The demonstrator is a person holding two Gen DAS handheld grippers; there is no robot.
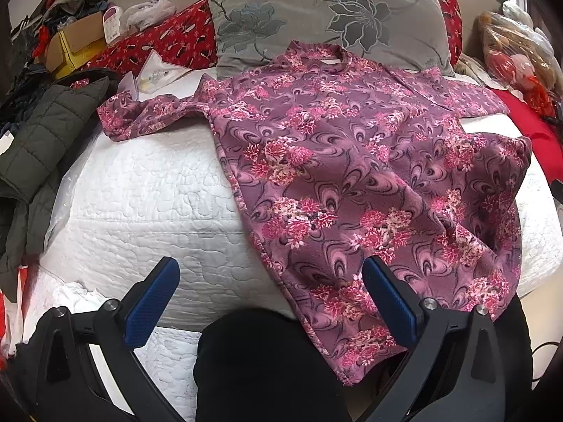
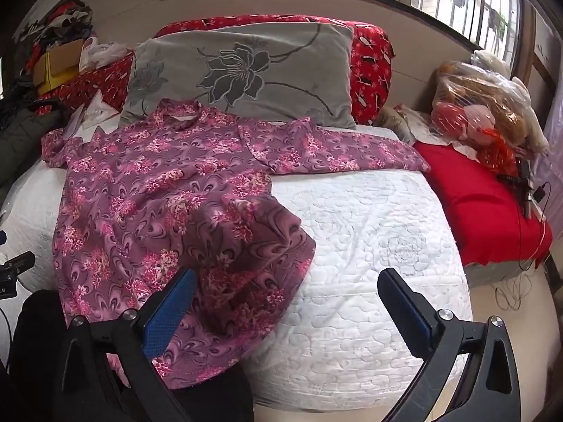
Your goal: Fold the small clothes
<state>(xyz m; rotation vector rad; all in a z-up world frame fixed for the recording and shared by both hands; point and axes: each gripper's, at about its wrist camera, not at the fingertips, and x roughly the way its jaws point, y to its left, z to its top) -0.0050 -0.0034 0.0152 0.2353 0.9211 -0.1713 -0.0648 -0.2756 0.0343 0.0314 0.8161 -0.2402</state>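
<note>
We see a purple floral shirt (image 1: 345,161) spread on a white quilted bed (image 1: 140,190), collar up against a grey flowered pillow (image 1: 316,17). One sleeve reaches out to the left in the left wrist view; the other lies toward the red cloth (image 2: 482,204) at the bed's right side. The shirt's hem hangs off the near edge of the bed, over a dark-clothed knee (image 1: 267,362). Its lower right corner looks rumpled and partly turned over.

Our left gripper (image 1: 271,302) hovers above the near edge with its jaws spread wide; one blue pad is over bare quilt, the other over the shirt's hem. We cannot tell whether that pad touches the fabric. Our right gripper (image 2: 286,306) is likewise spread wide, one pad over the shirt's lower corner, the other over the quilt, nothing pinched.

On containers: a cardboard box (image 1: 75,38) stands at the far left behind the red bolster (image 1: 158,40), clothes heaped behind and above it; what lies inside we cannot tell. A clear plastic bag (image 2: 482,112) at the far right holds orange and brown soft items. A dark quilted jacket (image 1: 42,133) lies at the bed's left edge.
</note>
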